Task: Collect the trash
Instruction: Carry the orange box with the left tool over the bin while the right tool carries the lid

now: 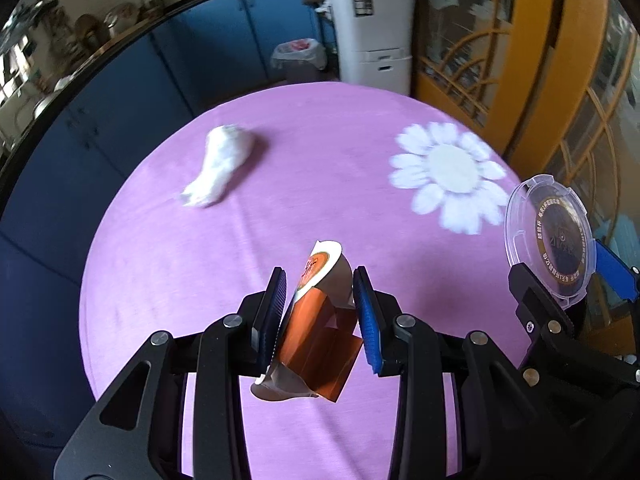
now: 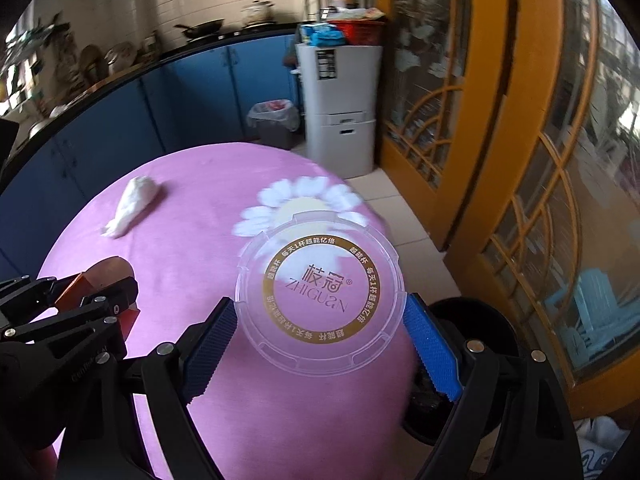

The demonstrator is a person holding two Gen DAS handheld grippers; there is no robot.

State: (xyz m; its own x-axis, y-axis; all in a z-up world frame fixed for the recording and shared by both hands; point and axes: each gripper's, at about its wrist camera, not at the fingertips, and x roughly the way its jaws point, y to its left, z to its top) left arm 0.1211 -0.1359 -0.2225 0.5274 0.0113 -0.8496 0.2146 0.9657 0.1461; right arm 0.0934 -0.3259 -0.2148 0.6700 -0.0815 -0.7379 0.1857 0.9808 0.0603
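Note:
My left gripper point(image 1: 320, 288) is shut on a crumpled orange-brown paper wrapper point(image 1: 316, 328), held above the round table with its pink cloth point(image 1: 180, 272). My right gripper point(image 2: 320, 316) is shut on the rim of a clear round plastic lid point(image 2: 320, 292) with a gold ring of print, held over the table's right edge. The lid point(image 1: 546, 240) and right gripper point(image 1: 560, 280) also show at the far right of the left wrist view. A crumpled white tissue point(image 1: 218, 166) lies on the cloth at the far left. In the right wrist view the left gripper point(image 2: 100, 292) with the wrapper point(image 2: 108, 272) is at the left.
A grey bin point(image 1: 298, 56) lined with a clear bag stands on the floor beyond the table, beside a white cabinet point(image 1: 372, 36). Blue counter cupboards point(image 1: 140, 92) run along the back. Yellow glazed doors point(image 2: 500, 160) stand to the right. A dark round container point(image 2: 472, 344) sits below the table's right edge.

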